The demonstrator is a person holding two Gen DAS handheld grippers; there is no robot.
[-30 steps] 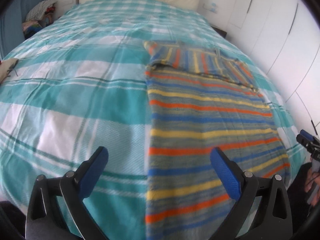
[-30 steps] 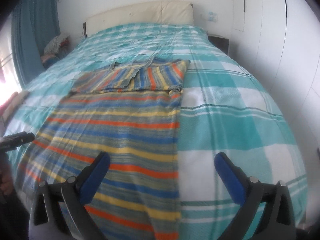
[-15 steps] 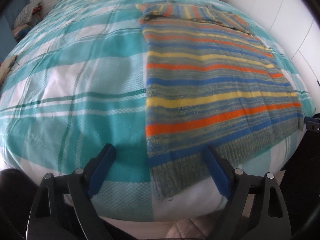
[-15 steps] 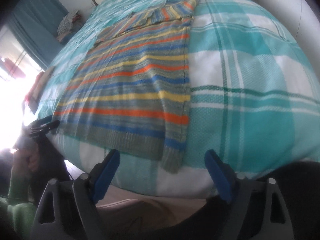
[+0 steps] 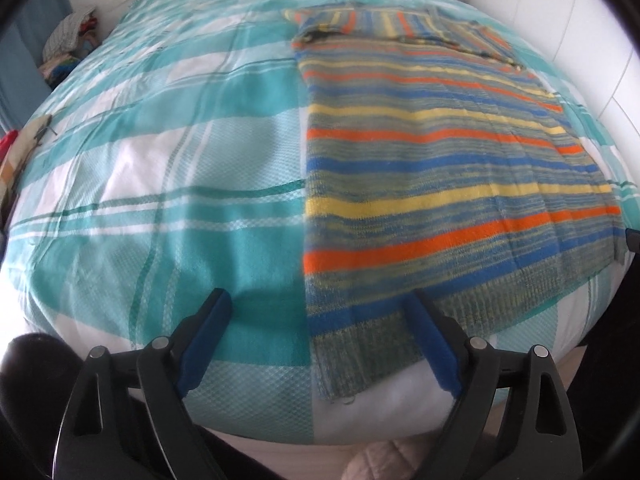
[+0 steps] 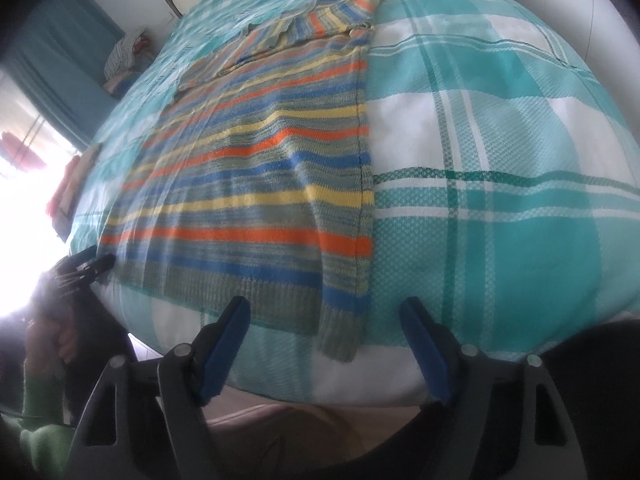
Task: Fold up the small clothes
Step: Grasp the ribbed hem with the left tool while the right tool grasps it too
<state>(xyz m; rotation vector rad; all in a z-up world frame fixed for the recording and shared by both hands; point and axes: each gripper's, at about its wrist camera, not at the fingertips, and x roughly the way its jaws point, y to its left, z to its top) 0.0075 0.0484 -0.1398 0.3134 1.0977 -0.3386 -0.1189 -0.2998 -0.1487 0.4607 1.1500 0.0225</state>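
A striped knit sweater [image 5: 432, 168] in orange, yellow, blue and grey-green lies flat on the bed, sleeves folded across its far end, ribbed hem at the near edge. It also shows in the right wrist view [image 6: 272, 184]. My left gripper [image 5: 320, 316] is open, its jaws astride the sweater's near left hem corner, just above it. My right gripper [image 6: 326, 316] is open, its jaws astride the near right hem corner. The left gripper also shows in the right wrist view [image 6: 84, 266], at the far left.
The bed wears a teal and white checked cover [image 5: 160, 160], also in the right wrist view [image 6: 500, 160]. A pile of clothes [image 5: 70, 38] sits at the far left by a blue curtain. White wardrobe doors [image 5: 580, 20] stand on the right. Bright window light [image 6: 20, 200] is on the left.
Both grippers have drawn back and dropped to the bed's near edge, from over the sweater's middle to its hem corners. Both stay open. The sweater has not moved.
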